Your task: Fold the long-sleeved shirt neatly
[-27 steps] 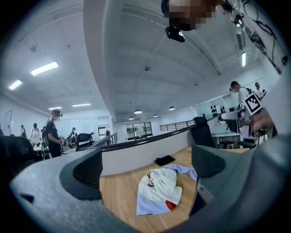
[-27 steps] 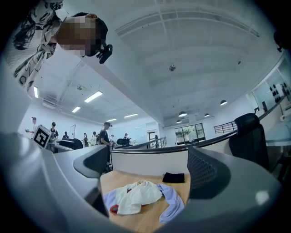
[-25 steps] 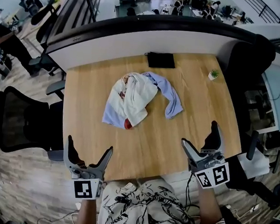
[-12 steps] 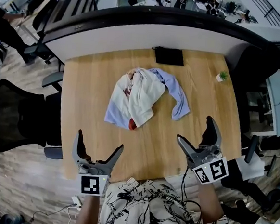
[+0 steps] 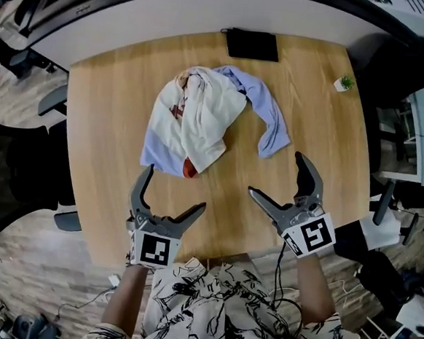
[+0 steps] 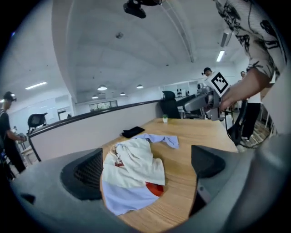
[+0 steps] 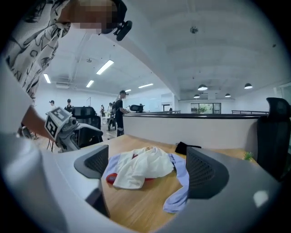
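Wide and empty, left gripper (image 5: pixel 176 188) and right gripper (image 5: pixel 276 174) near crumpled shirt (image 5: pixel 201 120); bystanders (image 7: pixel 119 111) only in gripper views

1. The shirt (image 5: pixel 201 120) lies on the middle of the table (image 5: pixel 99 120), with one sleeve (image 5: pixel 272 130) trailing to the right.
2. A flat case (image 5: pixel 252 45) lies at the table's far edge, behind the shirt.
3. A small potted plant (image 5: pixel 343 83) stands near the far right corner.
4. The left gripper (image 5: pixel 175 188) and right gripper (image 5: pixel 277 174) hang side by side over the near part of the table, before the shirt and apart from it.
5. An office chair (image 5: pixel 14 179) stands left of the table.
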